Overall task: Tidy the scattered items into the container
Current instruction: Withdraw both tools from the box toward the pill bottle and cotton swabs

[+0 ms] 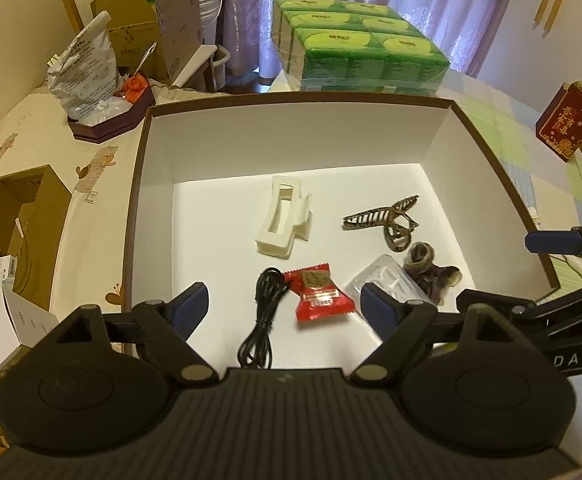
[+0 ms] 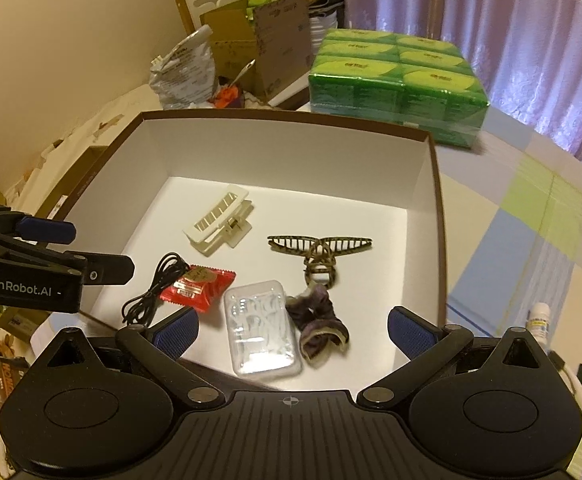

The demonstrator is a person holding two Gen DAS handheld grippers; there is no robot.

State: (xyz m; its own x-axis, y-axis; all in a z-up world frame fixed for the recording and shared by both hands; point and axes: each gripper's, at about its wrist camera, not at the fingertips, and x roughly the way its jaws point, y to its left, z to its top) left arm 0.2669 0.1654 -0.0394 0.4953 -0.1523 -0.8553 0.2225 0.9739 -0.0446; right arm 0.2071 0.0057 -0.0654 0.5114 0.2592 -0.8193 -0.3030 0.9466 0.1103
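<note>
Both my claws, left and right, hang spread and empty over the box; dipping carelessly could scatter the candy.

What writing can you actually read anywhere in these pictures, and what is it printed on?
"GenRobot.AI": on the side of the left gripper, right wrist view.
"DAS": end of a cut-off word on the right gripper, left wrist view.
Red gift bag: gold characters, too blurred to read.
Red candy packet, green tissue packs, crumpled plastic bag, cardboard boxes: print too small to read.
</note>
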